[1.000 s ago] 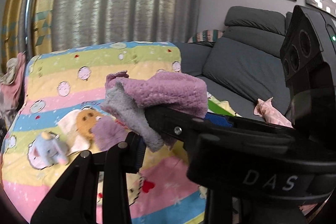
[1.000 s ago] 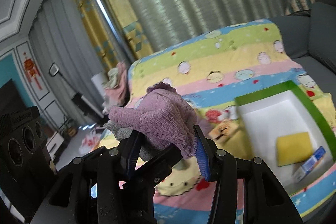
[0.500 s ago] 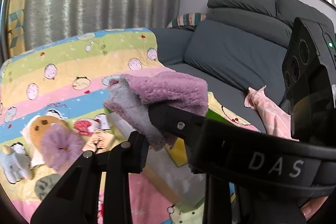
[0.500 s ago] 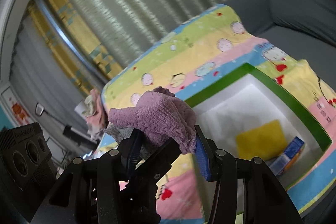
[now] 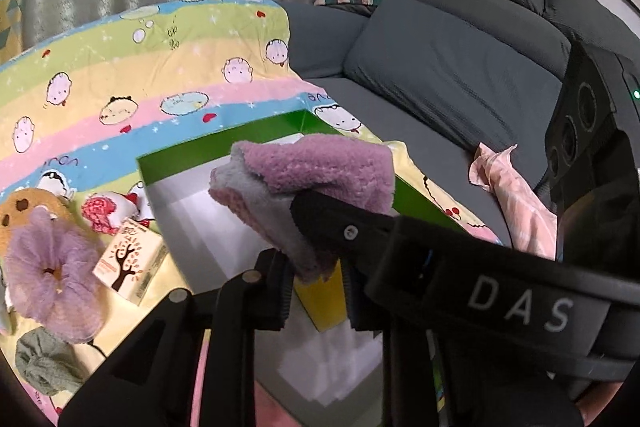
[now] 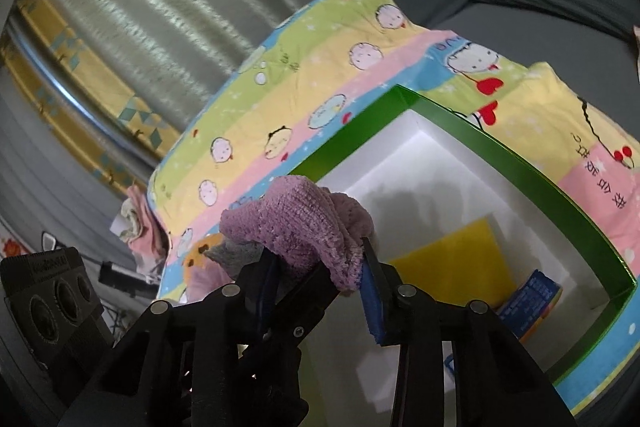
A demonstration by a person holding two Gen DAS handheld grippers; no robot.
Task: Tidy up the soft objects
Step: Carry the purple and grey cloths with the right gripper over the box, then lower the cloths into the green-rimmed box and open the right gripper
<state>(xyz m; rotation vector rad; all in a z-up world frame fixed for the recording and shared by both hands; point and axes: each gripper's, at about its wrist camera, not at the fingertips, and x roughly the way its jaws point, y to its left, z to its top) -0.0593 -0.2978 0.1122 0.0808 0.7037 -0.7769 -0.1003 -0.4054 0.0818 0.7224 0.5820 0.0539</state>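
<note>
Both grippers grip one folded purple and grey fuzzy cloth (image 5: 320, 179), which also shows in the right wrist view (image 6: 304, 227). My left gripper (image 5: 316, 267) is shut on its lower end. My right gripper (image 6: 320, 275) is shut on its other side. The cloth hangs above a green-rimmed white box (image 6: 532, 167) that lies on a striped cartoon blanket (image 5: 120, 75). The box holds a yellow sponge (image 6: 452, 275) and a small blue packet (image 6: 528, 303). The box rim shows in the left wrist view (image 5: 224, 143).
Left of the box on the blanket lie a purple scrunchie (image 5: 52, 271), a small carton (image 5: 128, 259), a brown plush (image 5: 20, 211) and a grey-green scrunchie (image 5: 44, 359). A grey sofa (image 5: 460, 59) with a pink cloth (image 5: 516, 199) stands to the right.
Both grippers have carried the cloth to the right, from above the toys on the blanket to above the open box, and lower towards it.
</note>
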